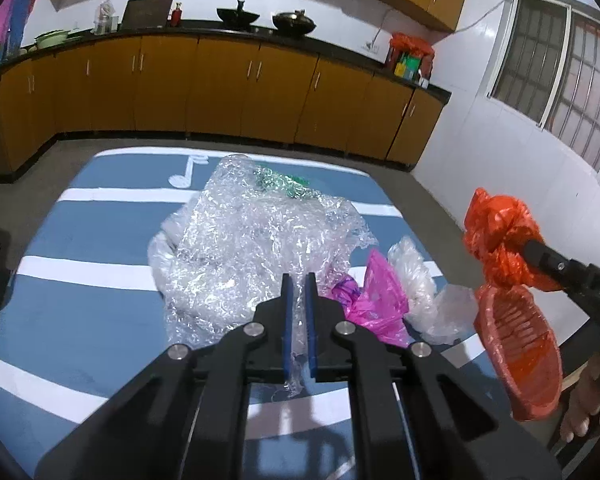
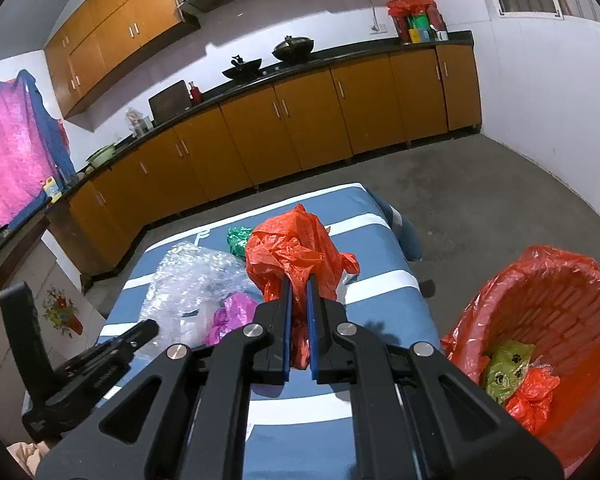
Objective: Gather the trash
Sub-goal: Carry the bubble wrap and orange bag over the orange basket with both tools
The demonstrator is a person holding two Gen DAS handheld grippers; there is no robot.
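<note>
- The left gripper (image 1: 299, 280) has its jaws nearly shut, pinching clear plastic wrap (image 1: 240, 240) near the table's (image 1: 80, 240) middle.
- The right gripper (image 2: 299, 284) has its jaws nearly shut too, squeezing an orange bag (image 2: 296, 252) beside the bin (image 2: 560, 320).

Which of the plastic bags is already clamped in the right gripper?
The crumpled orange bag, pinched in the right gripper; the pink bag lies on the table.

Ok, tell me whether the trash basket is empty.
Not empty: the basket already holds a green paw-print bag and a crumpled orange bag.
</note>
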